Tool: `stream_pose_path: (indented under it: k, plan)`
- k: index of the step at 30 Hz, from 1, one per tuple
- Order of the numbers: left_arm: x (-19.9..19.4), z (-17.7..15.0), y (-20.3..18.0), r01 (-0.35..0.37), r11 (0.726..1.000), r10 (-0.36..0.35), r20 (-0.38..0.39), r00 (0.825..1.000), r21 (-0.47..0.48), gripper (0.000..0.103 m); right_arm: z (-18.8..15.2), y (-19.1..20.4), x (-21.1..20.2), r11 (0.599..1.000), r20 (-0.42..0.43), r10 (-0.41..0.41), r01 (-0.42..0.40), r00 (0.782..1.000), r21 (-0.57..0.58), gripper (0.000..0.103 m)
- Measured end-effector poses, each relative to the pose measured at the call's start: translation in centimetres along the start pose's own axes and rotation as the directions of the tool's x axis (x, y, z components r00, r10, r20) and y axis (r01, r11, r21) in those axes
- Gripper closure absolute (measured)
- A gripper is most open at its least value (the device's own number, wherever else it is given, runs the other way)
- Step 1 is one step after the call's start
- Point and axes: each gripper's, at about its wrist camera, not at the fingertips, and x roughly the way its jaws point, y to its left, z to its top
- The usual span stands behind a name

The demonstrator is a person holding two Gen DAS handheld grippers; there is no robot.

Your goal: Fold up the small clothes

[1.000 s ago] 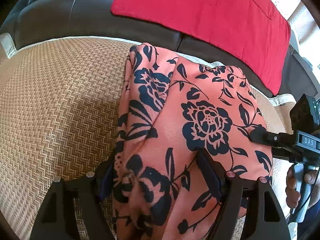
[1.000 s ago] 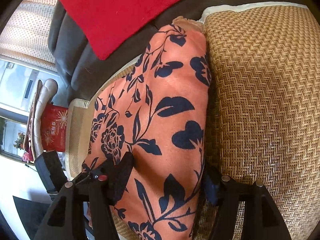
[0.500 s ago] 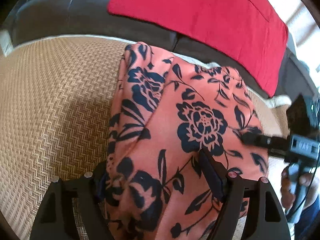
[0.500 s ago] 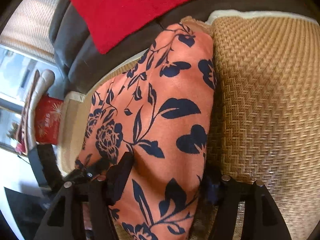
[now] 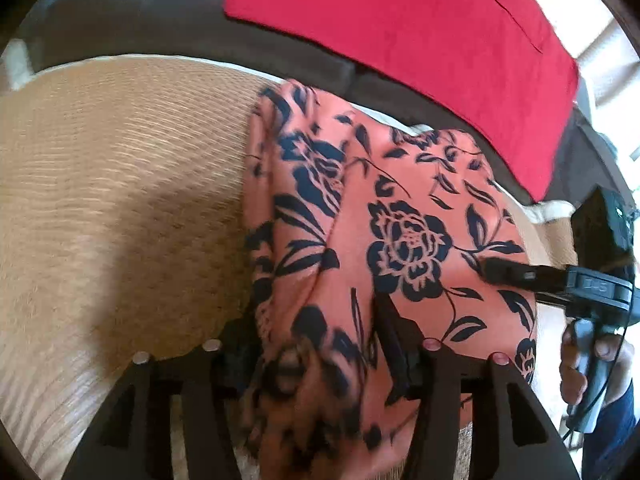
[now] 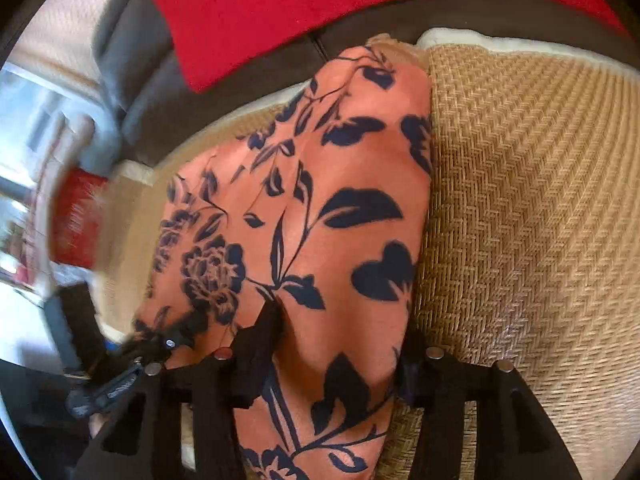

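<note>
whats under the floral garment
The floral garment lies on a woven tan mat over the dark sofa. Whatever is directly beneath the fabric is covered.

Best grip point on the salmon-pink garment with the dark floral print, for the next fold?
Probably the near hem of the salmon-pink floral garment, one corner per gripper, coming from the near side. It lies lengthwise away from the cameras on the woven tan mat; left gripper and right gripper already straddle bunched cloth there, jaws just closing.
</note>
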Motion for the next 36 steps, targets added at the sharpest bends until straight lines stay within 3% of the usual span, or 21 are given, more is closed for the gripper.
stream_pose_path:
  k: [1, 3, 7, 8, 9, 10, 11, 14, 18, 21, 23, 24, 25, 26, 28, 30, 32, 33, 34, 35, 36]
  plan:
    - [-1.1, -0.2, -0.3, -0.001, 1.000, 0.000, 0.030, 1.000, 0.019, 0.047, 0.0, -0.1, -0.4, 0.999, 0.007, 0.034, -0.034, 0.999, 0.008, 0.037]
    - [-2.5, -0.8, -0.7, -0.005, 0.998, 0.001, 0.064, 0.998, 0.060, 0.036, 0.3, -0.8, -1.3, 0.994, 0.045, 0.097, -0.099, 0.994, 0.042, 0.034]
    - [-0.5, -1.7, 0.2, -0.013, 0.999, 0.013, -0.010, 1.000, 0.036, 0.033, 1.7, -2.6, 0.1, 0.974, 0.063, 0.151, -0.160, 0.987, 0.164, 0.034]
    - [0.0, -1.9, 0.5, -0.010, 1.000, 0.010, -0.021, 1.000, 0.023, 0.033, 1.7, -2.6, 0.9, 0.975, 0.041, 0.156, -0.160, 0.987, 0.156, 0.037]
    - [-0.4, -2.0, 0.5, -0.002, 0.999, 0.001, 0.025, 1.000, 0.037, 0.033, 1.7, -1.9, 1.2, 0.987, 0.040, 0.118, -0.121, 0.992, 0.103, 0.055]
    - [-0.4, -1.9, 0.1, -0.001, 0.999, 0.001, 0.014, 1.000, 0.048, 0.036, 1.4, -1.1, 1.3, 0.996, 0.037, 0.069, -0.071, 0.997, 0.056, 0.062]
    - [-0.2, -2.2, -0.2, 0.015, 0.998, -0.015, -0.002, 1.000, 0.064, 0.057, 1.4, -0.6, 1.2, 0.998, 0.036, 0.048, -0.049, 0.998, 0.037, 0.063]
    - [0.3, -2.0, -0.6, 0.011, 0.998, -0.011, -0.013, 1.000, 0.065, 0.057, 1.5, -0.7, 1.5, 0.998, 0.026, 0.044, -0.045, 0.999, 0.045, 0.064]
    - [-0.2, -1.4, -1.1, -0.037, 0.998, 0.038, -0.018, 0.999, 0.041, 0.043, 1.3, -2.5, 0.7, 0.987, 0.025, 0.114, -0.116, 0.993, 0.111, 0.046]
    - [-2.0, -2.4, -1.2, -0.034, 0.997, 0.034, 0.011, 0.999, 0.064, 0.043, -0.4, -1.9, -1.3, 0.989, 0.040, 0.119, -0.122, 0.992, 0.088, 0.029]
    - [-2.7, -3.3, -0.4, -0.037, 0.997, 0.035, 0.030, 0.999, 0.072, 0.045, -3.0, -1.7, -2.7, 0.990, 0.050, 0.126, -0.129, 0.991, 0.064, 0.029]
    - [-2.2, -3.6, 0.3, -0.042, 0.996, 0.041, 0.014, 0.999, 0.074, 0.069, -4.2, -1.1, -2.4, 0.993, 0.037, 0.112, -0.114, 0.993, 0.042, 0.035]
    - [-1.7, -3.9, 0.9, -0.035, 0.997, 0.036, -0.011, 0.999, 0.071, 0.072, -5.4, -0.7, -2.3, 0.996, 0.022, 0.091, -0.091, 0.996, 0.006, 0.065]
    - [-1.5, -4.0, 1.3, -0.022, 0.998, 0.022, -0.013, 1.000, 0.051, 0.072, -6.8, -0.7, -1.9, 0.999, -0.002, 0.038, -0.038, 0.999, -0.014, 0.069]
    - [-1.9, -3.9, 1.2, -0.018, 0.999, 0.019, -0.008, 1.000, 0.043, 0.072, -8.3, -1.6, -1.7, 0.998, 0.001, 0.056, -0.056, 0.998, 0.022, 0.070]
    - [-2.8, -3.9, 1.3, -0.024, 0.999, 0.024, 0.004, 1.000, 0.042, 0.063, -8.6, -1.6, -2.6, 0.996, 0.038, 0.069, -0.071, 0.997, 0.049, 0.065]
    - [-3.6, -4.1, 1.9, -0.039, 0.999, 0.038, 0.018, 0.999, 0.028, 0.051, -8.8, -1.8, -3.3, 0.993, 0.069, 0.086, -0.091, 0.994, 0.069, 0.039]
    - [-3.4, -4.2, 2.1, -0.053, 0.998, 0.052, 0.009, 0.999, 0.042, 0.057, -9.0, -2.0, -3.0, 0.987, 0.064, 0.147, -0.151, 0.987, 0.060, 0.040]
    - [-3.3, -4.5, 2.4, -0.045, 0.998, 0.045, -0.001, 0.999, 0.051, 0.065, -9.1, -2.0, -2.6, 0.992, 0.044, 0.120, -0.121, 0.992, 0.033, 0.069]
    - [-3.1, -4.7, 2.8, -0.012, 0.999, 0.012, -0.015, 1.000, 0.039, 0.069, -9.2, -1.9, -2.2, 0.999, 0.025, 0.039, -0.039, 0.999, 0.000, 0.071]
    - [-3.3, -4.7, 3.0, -0.003, 1.000, 0.004, -0.012, 1.000, 0.026, 0.069, -9.8, -2.1, -2.4, 0.998, 0.023, 0.056, -0.057, 0.998, 0.011, 0.072]
